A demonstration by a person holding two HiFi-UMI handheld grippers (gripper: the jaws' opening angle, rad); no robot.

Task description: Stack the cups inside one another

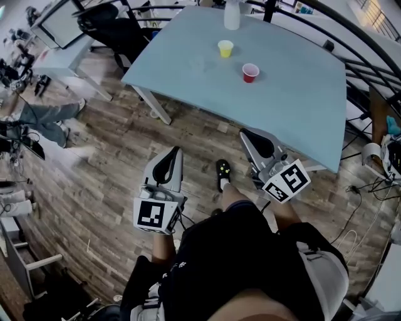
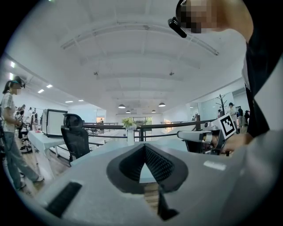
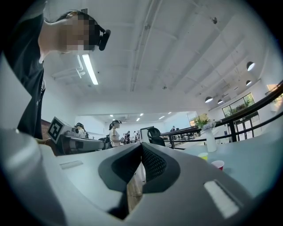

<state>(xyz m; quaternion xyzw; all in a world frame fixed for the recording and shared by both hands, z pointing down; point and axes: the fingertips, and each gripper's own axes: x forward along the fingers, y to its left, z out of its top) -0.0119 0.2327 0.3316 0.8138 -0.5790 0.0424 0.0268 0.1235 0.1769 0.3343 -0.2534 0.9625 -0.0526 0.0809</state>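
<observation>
On table (image 1: 282,113), yellow cup (image 1: 225,48), red cup (image 1: 250,73), both upright

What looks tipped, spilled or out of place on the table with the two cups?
Nothing stands out. The yellow cup and red cup stand upright and apart on the table, no spill visible. The vase at the far edge is upright. The left gripper and right gripper are shut and empty, short of the table.
</observation>
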